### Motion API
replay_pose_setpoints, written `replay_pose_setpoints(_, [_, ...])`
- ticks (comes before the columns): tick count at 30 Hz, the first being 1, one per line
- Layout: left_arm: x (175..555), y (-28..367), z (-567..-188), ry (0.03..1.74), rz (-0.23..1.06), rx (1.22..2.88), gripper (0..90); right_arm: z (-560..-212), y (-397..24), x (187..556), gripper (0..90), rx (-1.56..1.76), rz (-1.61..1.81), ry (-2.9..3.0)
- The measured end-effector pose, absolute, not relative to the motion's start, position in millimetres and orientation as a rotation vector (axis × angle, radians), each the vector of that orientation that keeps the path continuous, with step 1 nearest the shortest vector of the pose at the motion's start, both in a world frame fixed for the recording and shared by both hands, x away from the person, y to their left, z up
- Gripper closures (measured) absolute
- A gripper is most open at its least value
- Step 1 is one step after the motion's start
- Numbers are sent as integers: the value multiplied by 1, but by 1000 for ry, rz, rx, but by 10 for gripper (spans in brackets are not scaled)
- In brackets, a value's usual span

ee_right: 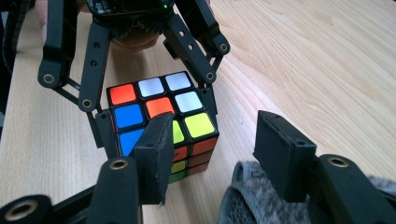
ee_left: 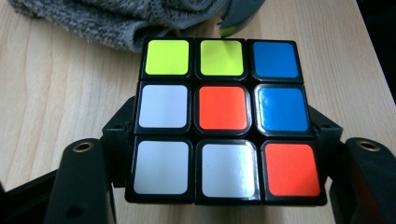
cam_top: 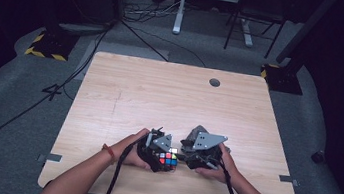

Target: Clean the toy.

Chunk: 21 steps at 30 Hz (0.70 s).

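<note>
A Rubik's cube (cam_top: 168, 159) rests near the table's front edge, and my left gripper (cam_top: 158, 154) is shut on it, one jaw on each side. In the left gripper view the cube (ee_left: 223, 108) shows a face of white, red, blue and yellow-green stickers. Across from it, my right gripper (ee_right: 219, 149) stands open just short of the cube (ee_right: 161, 105), its pads (ee_right: 156, 147) touching nothing. The left gripper (ee_right: 156, 112) clamps the cube from the far side. A grey cloth (ee_right: 252, 198) lies under and between the right jaws.
The wooden table (cam_top: 160, 90) has a round cable hole (cam_top: 214, 82) near its far edge. The grey cloth (cam_top: 197, 130) bunches beside the right gripper and lies just beyond the cube (ee_left: 140, 21). Cables and stand legs are on the floor behind.
</note>
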<state>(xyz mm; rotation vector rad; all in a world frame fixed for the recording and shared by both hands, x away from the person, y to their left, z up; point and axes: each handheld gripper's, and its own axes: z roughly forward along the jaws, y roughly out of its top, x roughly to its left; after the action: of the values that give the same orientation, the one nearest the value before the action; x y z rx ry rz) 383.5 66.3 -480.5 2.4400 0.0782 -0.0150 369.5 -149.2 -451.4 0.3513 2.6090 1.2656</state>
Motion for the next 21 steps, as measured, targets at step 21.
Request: replay_pose_setpoints(21, [385, 56, -478, 75, -6, 2367, 332, -464, -171, 376, 459, 347, 1195, 2685])
